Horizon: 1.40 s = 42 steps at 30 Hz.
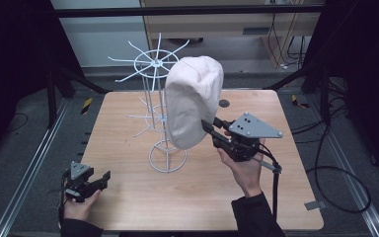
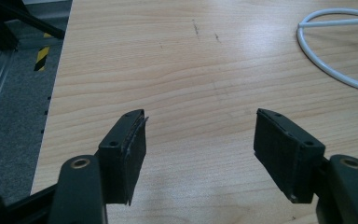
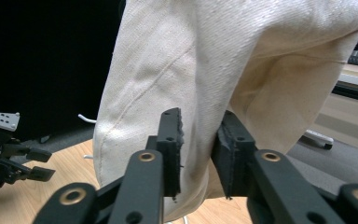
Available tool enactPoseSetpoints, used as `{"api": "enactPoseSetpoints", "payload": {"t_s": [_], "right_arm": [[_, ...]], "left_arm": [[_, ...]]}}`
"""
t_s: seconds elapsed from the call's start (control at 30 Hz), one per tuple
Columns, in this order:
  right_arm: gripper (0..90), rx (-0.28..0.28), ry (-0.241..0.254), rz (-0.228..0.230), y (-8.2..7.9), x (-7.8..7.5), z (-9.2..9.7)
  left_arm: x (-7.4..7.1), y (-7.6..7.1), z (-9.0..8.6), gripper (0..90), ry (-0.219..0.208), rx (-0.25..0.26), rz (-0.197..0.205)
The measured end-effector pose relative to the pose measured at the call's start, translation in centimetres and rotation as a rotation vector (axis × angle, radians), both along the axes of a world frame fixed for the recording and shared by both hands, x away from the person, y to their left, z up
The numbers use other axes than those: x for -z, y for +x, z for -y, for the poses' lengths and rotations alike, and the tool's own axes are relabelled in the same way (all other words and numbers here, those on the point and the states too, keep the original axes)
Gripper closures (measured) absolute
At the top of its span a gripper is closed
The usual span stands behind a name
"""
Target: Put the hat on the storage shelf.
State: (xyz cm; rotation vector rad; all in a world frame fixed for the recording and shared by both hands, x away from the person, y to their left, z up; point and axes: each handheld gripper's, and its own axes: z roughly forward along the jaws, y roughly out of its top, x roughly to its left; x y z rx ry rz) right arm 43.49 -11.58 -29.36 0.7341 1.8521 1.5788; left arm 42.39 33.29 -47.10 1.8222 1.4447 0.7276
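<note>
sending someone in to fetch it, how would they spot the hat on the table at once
Start at the wooden table and find the white wire rack standing near its middle. The hat hangs on the rack's right side, pinched by the right gripper. It is the one soft, cream cloth thing among thin metal spokes.

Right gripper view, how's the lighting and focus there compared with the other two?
Right gripper view: cream hat evenly lit and sharp, the left background nearly black. Left gripper view: a soft glare patch on the wooden table, grain crisp. High view: table bright, surroundings dark, slightly soft overall.
</note>
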Motion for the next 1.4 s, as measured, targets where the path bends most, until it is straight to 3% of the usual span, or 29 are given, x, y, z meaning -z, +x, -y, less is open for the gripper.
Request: {"api": "enactPoseSetpoints", "payload": {"t_s": [0.3, 0.53, 0.83, 1.1, 1.4], "right_arm": [[54.3, 0.039, 0.005, -0.004, 0.2, 0.3, 0.4], [46.3, 0.061, 0.015, 0.001, 0.3, 0.6, 1.1], [38.7, 0.087, 0.029, -0.026, 0.3, 1.5, 2.7], [31.1, 0.120, 0.023, -0.071, 0.1, 3.4, 4.5], [19.9, 0.154, 0.017, -0.137, -0.1, 6.7, 6.6]], "left_arm": [[0.0, 0.0, 0.0, 34.4, 0.002, 0.003, -0.001], [0.0, 0.0, 0.0, 34.4, 0.002, 0.005, -0.002], [0.0, 0.0, 0.1, 34.4, 0.002, 0.004, -0.002], [0.1, 0.0, 0.1, 34.4, 0.001, 0.006, -0.002], [0.0, 0.0, 0.1, 34.0, -0.006, 0.016, 0.004]]}}
